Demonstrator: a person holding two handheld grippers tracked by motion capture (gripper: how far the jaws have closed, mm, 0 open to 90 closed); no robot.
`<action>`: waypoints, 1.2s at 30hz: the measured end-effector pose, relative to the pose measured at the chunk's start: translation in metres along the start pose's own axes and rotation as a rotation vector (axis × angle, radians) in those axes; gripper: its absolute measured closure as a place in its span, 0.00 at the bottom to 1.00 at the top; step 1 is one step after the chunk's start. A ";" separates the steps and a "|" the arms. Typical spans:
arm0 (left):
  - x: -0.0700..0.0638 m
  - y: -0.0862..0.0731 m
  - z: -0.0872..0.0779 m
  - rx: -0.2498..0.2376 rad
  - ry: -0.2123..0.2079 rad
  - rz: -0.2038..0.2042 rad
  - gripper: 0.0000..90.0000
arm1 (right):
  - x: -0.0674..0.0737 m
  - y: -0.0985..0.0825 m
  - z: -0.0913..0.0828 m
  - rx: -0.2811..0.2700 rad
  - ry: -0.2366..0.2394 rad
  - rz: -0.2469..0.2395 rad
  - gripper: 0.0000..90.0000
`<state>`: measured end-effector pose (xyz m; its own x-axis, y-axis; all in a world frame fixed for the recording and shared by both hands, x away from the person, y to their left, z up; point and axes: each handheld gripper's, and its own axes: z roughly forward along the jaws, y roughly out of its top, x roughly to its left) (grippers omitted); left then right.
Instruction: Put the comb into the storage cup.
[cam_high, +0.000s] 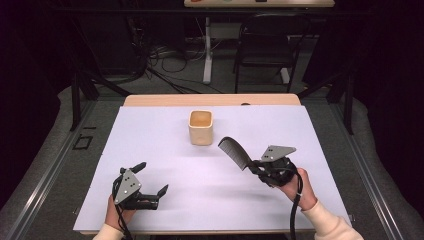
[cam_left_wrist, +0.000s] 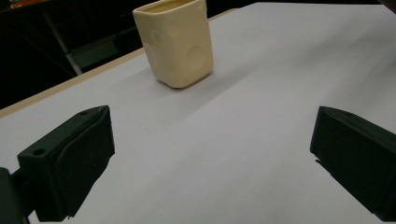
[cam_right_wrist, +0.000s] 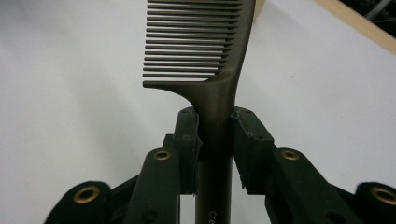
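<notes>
A dark comb (cam_high: 234, 151) points up and left from my right gripper (cam_high: 256, 167), which is shut on its handle above the white sheet. In the right gripper view the two pads (cam_right_wrist: 188, 133) clamp the comb (cam_right_wrist: 219, 70) handle, teeth facing left. A cream cup (cam_high: 201, 127) stands upright near the far middle of the sheet, a short way beyond the comb's tip. My left gripper (cam_high: 151, 178) rests low at the near left, open and holding nothing. Seen from the left gripper view, the cup (cam_left_wrist: 175, 42) is ahead between the wide-apart jaws.
A white sheet (cam_high: 165, 200) covers the wooden table (cam_high: 150, 100), whose edge shows at the far side. A chair (cam_high: 265, 45) and desk legs stand on the floor beyond the table. Bare sheet lies between the two grippers.
</notes>
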<state>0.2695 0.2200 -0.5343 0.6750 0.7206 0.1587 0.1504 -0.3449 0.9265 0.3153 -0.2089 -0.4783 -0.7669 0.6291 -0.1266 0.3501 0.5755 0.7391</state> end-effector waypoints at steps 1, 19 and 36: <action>0.000 0.000 0.000 0.001 -0.001 -0.003 0.00 | -0.001 0.000 0.000 -0.011 -0.001 0.002 0.80; 0.000 0.000 -0.002 0.000 0.008 -0.001 0.00 | -0.006 0.007 -0.002 -0.130 -0.050 0.030 0.80; 0.000 -0.001 -0.003 0.004 0.012 -0.001 0.00 | -0.014 0.025 0.003 -0.166 -0.053 0.035 0.80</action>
<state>0.2669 0.2225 -0.5343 0.6660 0.7282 0.1618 0.1538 -0.3462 0.9255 0.3366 -0.2019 -0.4606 -0.7247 0.6767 -0.1305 0.2793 0.4615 0.8420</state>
